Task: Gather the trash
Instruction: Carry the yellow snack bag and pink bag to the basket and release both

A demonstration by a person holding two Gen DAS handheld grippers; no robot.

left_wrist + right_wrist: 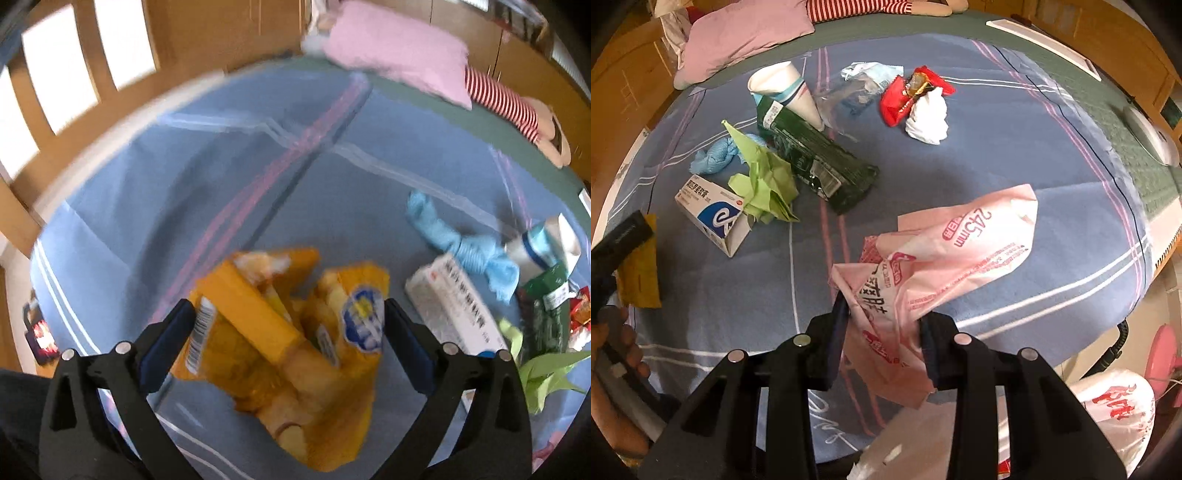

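The left gripper is standing wide open with its fingers astride a crumpled yellow snack wrapper lying on the blue bedsheet; whether the pads are touching the wrapper cannot be told through the blur. The right gripper is pinching a pink plastic package between nearly closed fingers, the package trailing forward over the sheet. Judged from this, the left is lining up a grasp: it is advisable to close across the wrapper's bunched middle, not a loose edge, and to lift clear of the cloth. Beyond are lying a white medicine box, crumpled green paper, a dark green packet, a paper cone cup, a red wrapper and a white tissue wad, all awaiting collection.
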